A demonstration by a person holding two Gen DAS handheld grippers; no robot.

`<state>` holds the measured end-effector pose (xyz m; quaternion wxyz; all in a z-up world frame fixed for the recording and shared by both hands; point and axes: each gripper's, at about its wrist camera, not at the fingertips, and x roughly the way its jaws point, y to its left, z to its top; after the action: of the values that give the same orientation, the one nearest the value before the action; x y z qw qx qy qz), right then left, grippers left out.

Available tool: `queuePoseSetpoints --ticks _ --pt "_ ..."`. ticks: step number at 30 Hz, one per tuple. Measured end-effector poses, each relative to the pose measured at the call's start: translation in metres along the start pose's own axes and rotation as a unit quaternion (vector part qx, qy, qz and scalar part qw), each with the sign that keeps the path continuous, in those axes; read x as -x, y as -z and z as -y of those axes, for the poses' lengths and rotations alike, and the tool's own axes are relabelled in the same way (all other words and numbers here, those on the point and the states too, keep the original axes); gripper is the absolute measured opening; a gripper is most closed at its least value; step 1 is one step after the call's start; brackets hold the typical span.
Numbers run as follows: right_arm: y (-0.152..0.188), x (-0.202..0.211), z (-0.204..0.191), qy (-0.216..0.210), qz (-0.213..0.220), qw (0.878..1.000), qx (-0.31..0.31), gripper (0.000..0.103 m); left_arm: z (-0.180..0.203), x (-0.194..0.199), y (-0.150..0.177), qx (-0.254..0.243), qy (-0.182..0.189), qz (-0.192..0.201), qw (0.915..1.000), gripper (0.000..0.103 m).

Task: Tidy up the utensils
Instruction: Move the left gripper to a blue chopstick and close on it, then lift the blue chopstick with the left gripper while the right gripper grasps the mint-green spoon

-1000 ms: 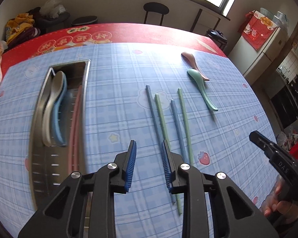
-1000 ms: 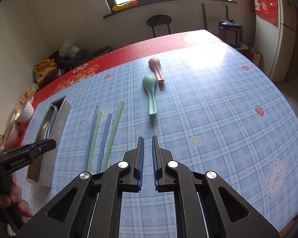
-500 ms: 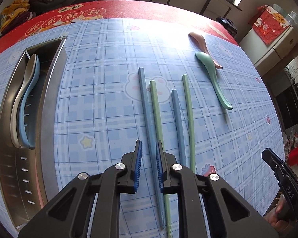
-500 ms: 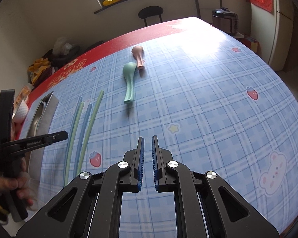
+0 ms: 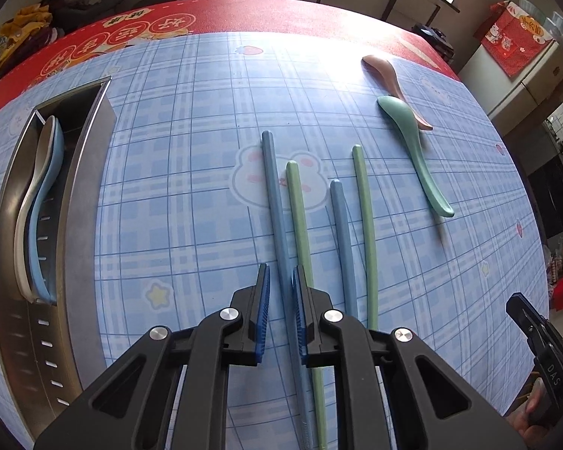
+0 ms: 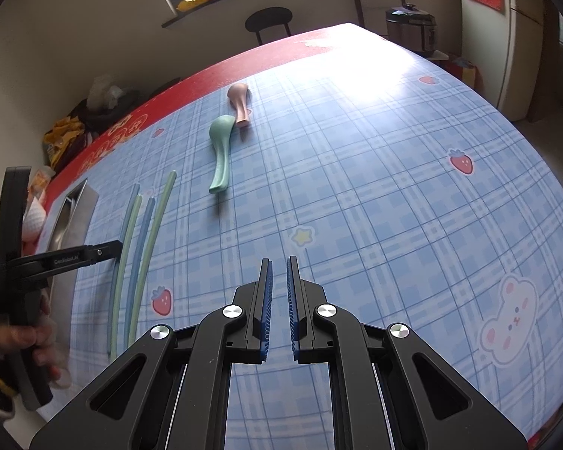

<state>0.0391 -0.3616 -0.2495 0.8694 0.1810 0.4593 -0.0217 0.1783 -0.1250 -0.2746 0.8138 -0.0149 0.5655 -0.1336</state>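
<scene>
Blue plaid tablecloth (image 5: 176, 195), window behind. Left gripper (image 5: 280, 311) fingers straddle blue chopstick (image 5: 273, 195), not clenched. Right gripper (image 6: 278, 303) narrowly parted, empty.

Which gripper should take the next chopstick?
Left. The left gripper already straddles the leftmost blue chopstick, jaws narrowed around it. The right gripper hangs over bare tablecloth, away from the chopsticks.
</scene>
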Motion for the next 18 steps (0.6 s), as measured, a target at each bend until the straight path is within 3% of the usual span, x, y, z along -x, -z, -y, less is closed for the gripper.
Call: queuePoseSetpoints --ticks 10,18 --pt "0.004 -0.002 -0.007 -0.004 -0.005 1.000 -0.002 0.009 0.009 0.000 0.005 -0.024 -0.032 0.016 0.9991 0.007" --pt "0.000 0.002 -0.001 0.001 0.001 1.000 -0.012 0.009 -0.004 0.022 0.016 -0.001 -0.012 0.024 0.9996 0.006"
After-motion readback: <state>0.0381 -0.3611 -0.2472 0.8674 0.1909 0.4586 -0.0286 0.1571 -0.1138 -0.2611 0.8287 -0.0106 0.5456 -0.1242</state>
